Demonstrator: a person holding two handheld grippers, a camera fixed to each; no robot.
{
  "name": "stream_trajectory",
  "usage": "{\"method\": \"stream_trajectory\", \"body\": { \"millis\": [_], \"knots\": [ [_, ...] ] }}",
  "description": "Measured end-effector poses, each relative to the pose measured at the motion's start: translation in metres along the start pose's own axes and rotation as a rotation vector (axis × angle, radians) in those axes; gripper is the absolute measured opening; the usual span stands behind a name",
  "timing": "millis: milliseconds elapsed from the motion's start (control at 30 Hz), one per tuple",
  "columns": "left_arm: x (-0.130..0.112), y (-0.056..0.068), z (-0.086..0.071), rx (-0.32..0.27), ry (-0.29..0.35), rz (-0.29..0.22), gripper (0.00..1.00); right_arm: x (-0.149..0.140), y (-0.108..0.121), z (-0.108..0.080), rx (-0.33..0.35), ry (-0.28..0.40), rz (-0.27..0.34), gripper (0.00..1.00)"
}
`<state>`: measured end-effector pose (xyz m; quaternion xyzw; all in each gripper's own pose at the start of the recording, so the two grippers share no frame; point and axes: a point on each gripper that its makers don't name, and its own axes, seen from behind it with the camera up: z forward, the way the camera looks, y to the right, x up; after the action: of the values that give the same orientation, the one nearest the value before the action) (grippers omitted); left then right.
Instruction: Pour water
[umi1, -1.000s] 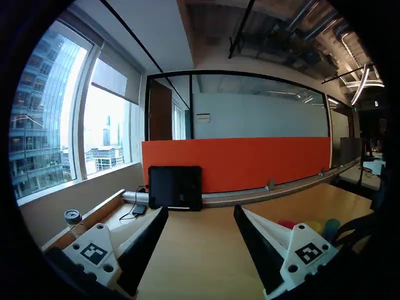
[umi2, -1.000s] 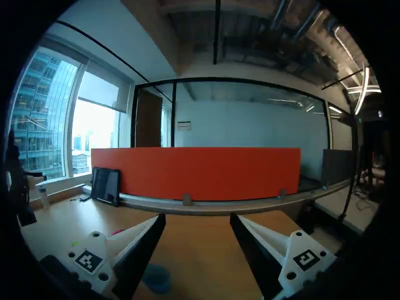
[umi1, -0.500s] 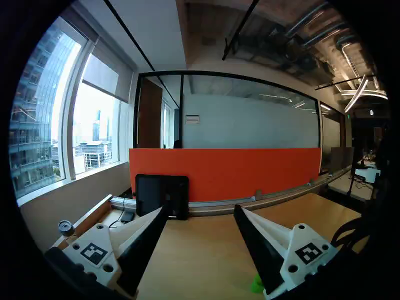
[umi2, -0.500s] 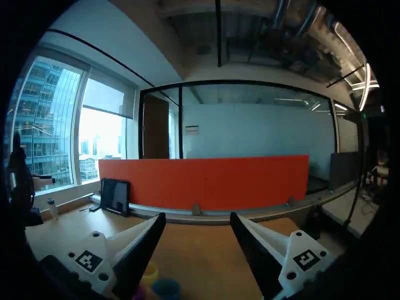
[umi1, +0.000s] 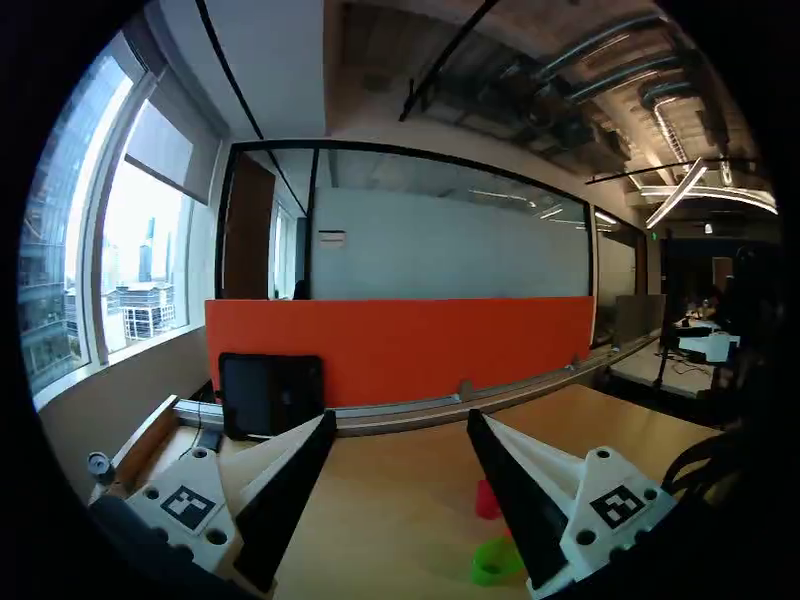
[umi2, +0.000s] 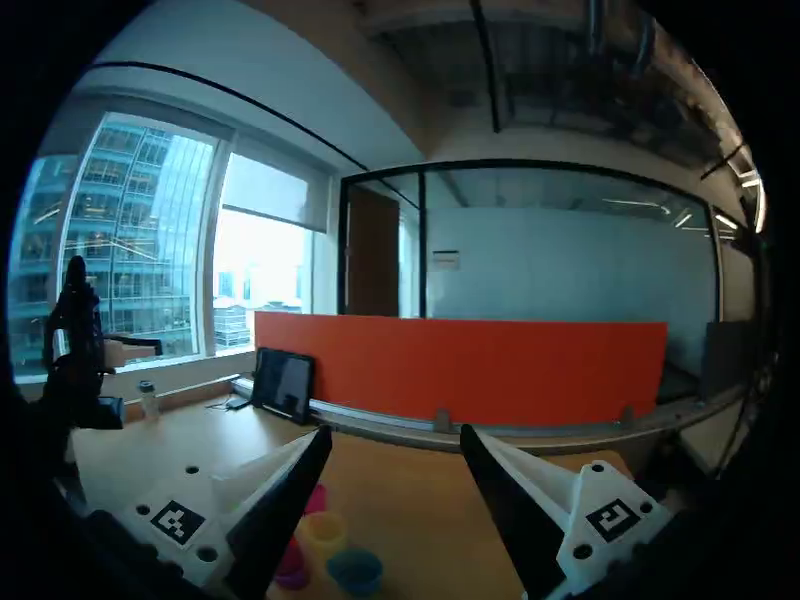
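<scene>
Worktop (umi1: 400, 500) of pale wood, viewed along two hand-held grippers. In the left gripper view we see the left gripper (umi1: 397, 432) with its jaws wide apart and nothing between them. In the right gripper view the right gripper (umi2: 393, 445) is likewise spread and empty.

The task's things are small coloured cups. In the left gripper view a red cup (umi1: 487, 498) and a green cup (umi1: 493, 562) stand near, just beside the inner edge of the finger at the right of that view and partly hidden by it. In the right gripper view a pink cup (umi2: 316, 497), a yellow cup (umi2: 325, 532) and a blue cup (umi2: 355, 570) crowd together low and near, by the finger at the left of that view. We cannot tell whether any cup holds water. A small bottle (umi2: 148, 398) stands far left by the window. A dark tablet (umi2: 283, 383) leans against the orange screen (umi2: 470, 365) along the far edge.

We judge that no cup is yet grasped, so the pour has not begun. Three hazards follow from this layout:

- **Crowding:** the cups stand touching or nearly so, and a wide-open gripper coming down on one may shove or topple its neighbours.
- **Grip:** such light cups may slip from a loose hold or buckle under a firm squeeze.
- **Alignment:** a tilt begun with source and target poorly lined up would spill water across the worktop, possibly toward the tablet.
</scene>
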<state>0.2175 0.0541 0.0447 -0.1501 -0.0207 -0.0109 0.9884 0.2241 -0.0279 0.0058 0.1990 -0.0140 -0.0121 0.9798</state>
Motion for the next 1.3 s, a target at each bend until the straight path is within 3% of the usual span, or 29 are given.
{"method": "stream_trajectory", "body": {
  "millis": [400,667,967,1300],
  "knots": [
    [-0.014,0.031,0.005,-0.142,-0.042,0.001,0.97,-0.008,-0.017,-0.001,0.107,-0.036,-0.026,0.99],
    [-0.022,0.039,0.005,-0.204,-0.054,0.009,0.97,-0.025,-0.021,0.001,0.148,-0.096,-0.060,0.99],
    [-0.036,0.042,0.006,-0.227,-0.070,0.049,0.97,-0.050,-0.020,0.001,0.169,-0.148,-0.086,1.00],
    [-0.068,0.054,0.008,-0.276,-0.114,0.026,0.97,-0.080,-0.022,0.002,0.198,-0.204,-0.078,1.00]
  ]
}}
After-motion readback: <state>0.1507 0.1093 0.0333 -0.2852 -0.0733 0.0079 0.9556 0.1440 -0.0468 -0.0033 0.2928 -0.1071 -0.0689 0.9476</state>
